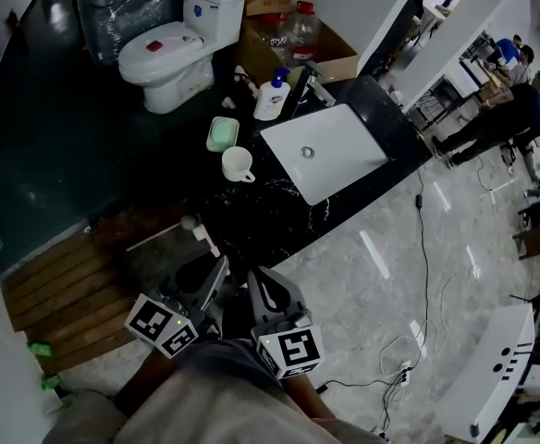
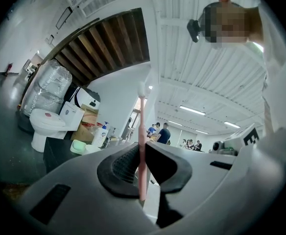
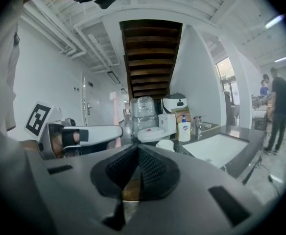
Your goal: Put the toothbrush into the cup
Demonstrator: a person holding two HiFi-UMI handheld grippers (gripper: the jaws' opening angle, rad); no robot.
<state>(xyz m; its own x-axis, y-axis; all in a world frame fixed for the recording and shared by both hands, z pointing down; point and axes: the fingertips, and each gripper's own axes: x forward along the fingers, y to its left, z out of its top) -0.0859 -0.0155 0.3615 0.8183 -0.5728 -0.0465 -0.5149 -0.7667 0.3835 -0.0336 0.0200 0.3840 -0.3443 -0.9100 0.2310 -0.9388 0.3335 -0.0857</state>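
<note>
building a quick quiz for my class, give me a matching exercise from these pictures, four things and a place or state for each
Things:
1 toothbrush
2 cup
3 soap bottle
4 right tool

Places or states:
a shut, nothing in it
b beside the tap
c clamped in the left tool
d on the black counter, next to the green soap dish

Pairs: 1-c, 2-d, 3-b, 4-a
</note>
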